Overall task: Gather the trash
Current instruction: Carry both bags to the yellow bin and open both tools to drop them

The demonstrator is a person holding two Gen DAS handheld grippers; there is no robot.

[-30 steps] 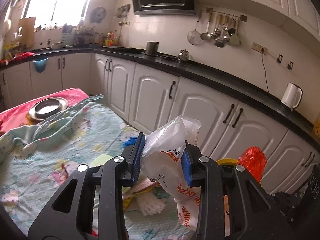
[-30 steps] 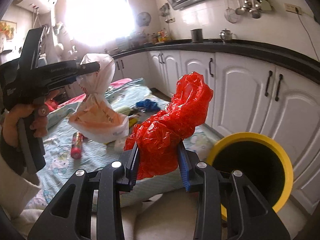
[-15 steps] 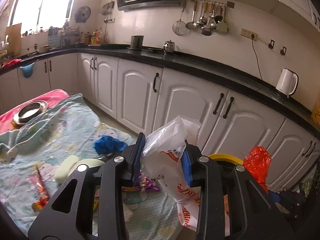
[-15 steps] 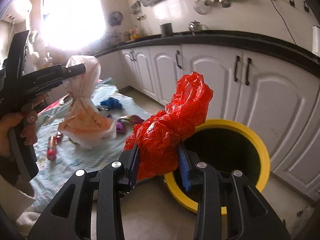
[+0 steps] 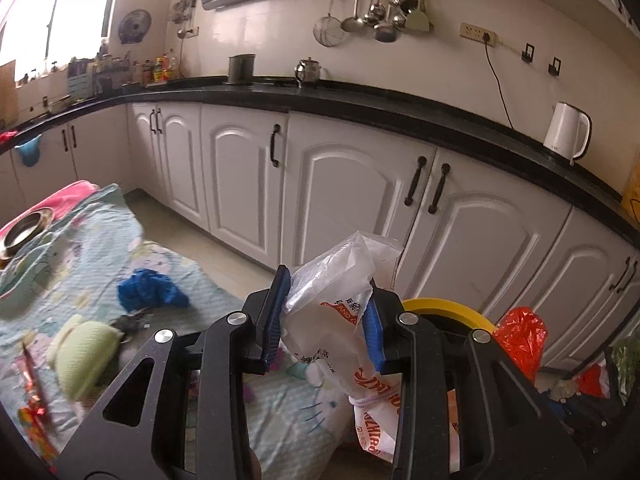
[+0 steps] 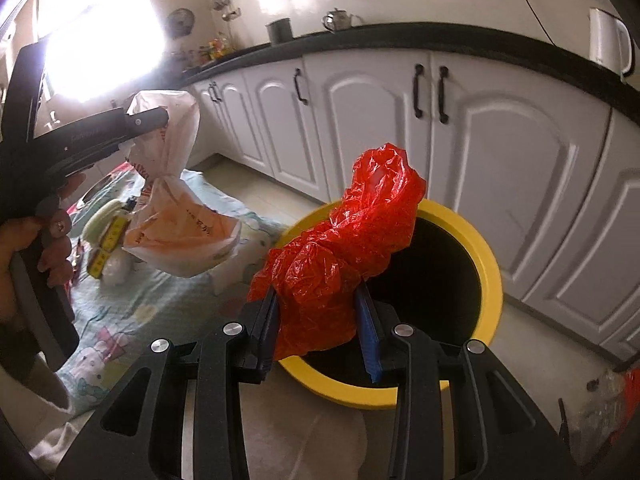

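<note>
We hold a bag in each tool. Our right gripper (image 6: 318, 322) is clenched on a crumpled red plastic bag (image 6: 340, 248), its blue pads pressing the lower part of the bundle from both sides while the rest of the bag rises above and ahead of the fingertips. Seen from the right wrist, that red bag hangs over the near rim of the yellow trash bin (image 6: 490, 280), whose dark opening lies just beyond and to the right of the fingers, on the floor in front of the white cabinets (image 6: 480, 152). Our left gripper (image 5: 326, 318) is clamped on the gathered neck of a white plastic bag (image 5: 340, 320) with red print; the neck sticks up between the blue pads and the fuller body of the bag sags below and to the right of them. From the right wrist view we see that same white bag dangling in the air from the left tool, above the patterned blanket (image 6: 160, 300) and to the left of the bin, clear of it. From the left wrist, a curve of the bin's yellow rim shows just behind the right finger, with the red bag beyond it. On the blanket lie a blue crumpled item (image 5: 152, 290), a pale green object (image 5: 84, 354) and a red wrapper (image 5: 34, 384).
</note>
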